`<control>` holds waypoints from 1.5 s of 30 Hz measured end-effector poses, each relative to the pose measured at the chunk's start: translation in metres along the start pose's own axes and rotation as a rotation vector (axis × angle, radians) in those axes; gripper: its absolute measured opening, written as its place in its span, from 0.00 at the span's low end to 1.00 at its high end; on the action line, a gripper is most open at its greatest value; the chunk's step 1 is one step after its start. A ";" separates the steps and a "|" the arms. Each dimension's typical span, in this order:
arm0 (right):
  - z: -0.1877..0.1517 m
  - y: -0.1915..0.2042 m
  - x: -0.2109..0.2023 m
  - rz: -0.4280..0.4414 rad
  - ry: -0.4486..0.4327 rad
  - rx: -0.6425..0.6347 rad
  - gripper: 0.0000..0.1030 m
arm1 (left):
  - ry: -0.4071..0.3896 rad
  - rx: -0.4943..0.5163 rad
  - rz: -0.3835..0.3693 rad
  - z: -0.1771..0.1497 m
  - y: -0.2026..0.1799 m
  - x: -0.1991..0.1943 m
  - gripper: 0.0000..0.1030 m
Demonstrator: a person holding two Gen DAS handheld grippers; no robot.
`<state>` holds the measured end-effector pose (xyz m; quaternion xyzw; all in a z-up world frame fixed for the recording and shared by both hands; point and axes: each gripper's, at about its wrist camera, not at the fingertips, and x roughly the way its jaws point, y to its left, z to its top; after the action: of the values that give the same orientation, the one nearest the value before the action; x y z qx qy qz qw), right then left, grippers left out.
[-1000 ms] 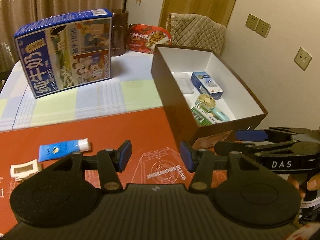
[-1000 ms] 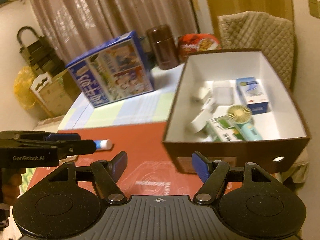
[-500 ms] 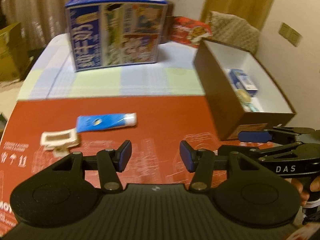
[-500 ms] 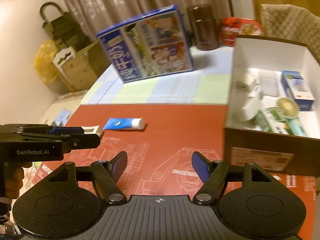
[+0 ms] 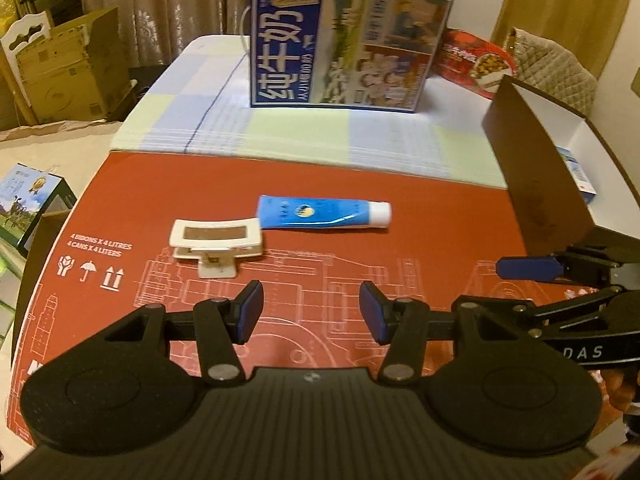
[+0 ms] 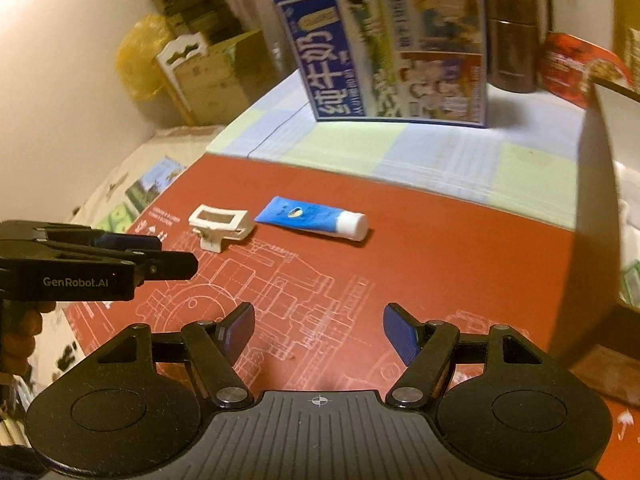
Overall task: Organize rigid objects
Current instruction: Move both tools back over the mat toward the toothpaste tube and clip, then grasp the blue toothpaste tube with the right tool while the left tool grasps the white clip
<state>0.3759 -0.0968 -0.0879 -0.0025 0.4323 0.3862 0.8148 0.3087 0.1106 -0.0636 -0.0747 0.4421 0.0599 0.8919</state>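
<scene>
While both claws hang over the red mat [image 5: 440, 216], neither has hold of anything: the left gripper [image 5: 311, 312] stands with its blue pads parted to a middling gap, only bare mat showing between them, and the right gripper [image 6: 319, 332] is spread somewhat wider, likewise empty and touching nothing. Ahead of the left gripper lies a white hair clip [image 5: 216, 242], flat on the mat, its long side running left to right and its short tab pointing back toward the camera. Just beside it, to the right and slightly farther off, a blue tube [image 5: 324, 211] lies on its side, long axis across the view, white cap toward the right and flat crimped end toward the clip; the two are close, whether touching I cannot tell. At the right edge stands an open brown box [image 5: 536, 168] with white inside walls. Behind the mat, on the checked tablecloth [image 5: 312, 136], a blue milk carton [image 5: 344, 40] stands upright
</scene>
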 end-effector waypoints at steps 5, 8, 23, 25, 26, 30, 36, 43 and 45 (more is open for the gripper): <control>0.012 0.005 0.023 -0.005 0.000 -0.047 0.66 | -0.002 0.004 0.015 0.004 0.014 0.014 0.47; 0.021 0.005 0.035 -0.006 -0.004 -0.070 0.66 | 0.001 0.009 0.016 0.008 0.022 0.024 0.48; 0.060 -0.002 0.113 -0.053 0.030 -0.200 0.66 | 0.010 0.052 0.063 0.032 0.041 0.075 0.48; 0.062 -0.002 0.121 -0.061 0.044 -0.215 0.66 | 0.014 0.066 0.070 0.035 0.041 0.082 0.48; 0.063 -0.003 0.125 -0.064 0.050 -0.220 0.66 | 0.016 0.071 0.072 0.036 0.041 0.085 0.48; 0.063 -0.007 0.138 -0.066 0.071 -0.226 0.66 | 0.018 0.094 0.095 0.039 0.039 0.097 0.48; 0.056 -0.005 0.143 -0.068 0.091 -0.258 0.66 | 0.026 0.114 0.119 0.036 0.045 0.104 0.49; 0.042 0.008 0.142 -0.034 0.115 -0.234 0.44 | 0.038 0.089 0.157 0.024 0.067 0.094 0.48; 0.038 0.015 0.142 -0.025 0.117 -0.229 0.44 | 0.040 0.081 0.169 0.019 0.074 0.089 0.48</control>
<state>0.4396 0.0155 -0.1592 -0.1234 0.4321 0.4220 0.7874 0.3642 0.1906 -0.1290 -0.0022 0.4668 0.1157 0.8768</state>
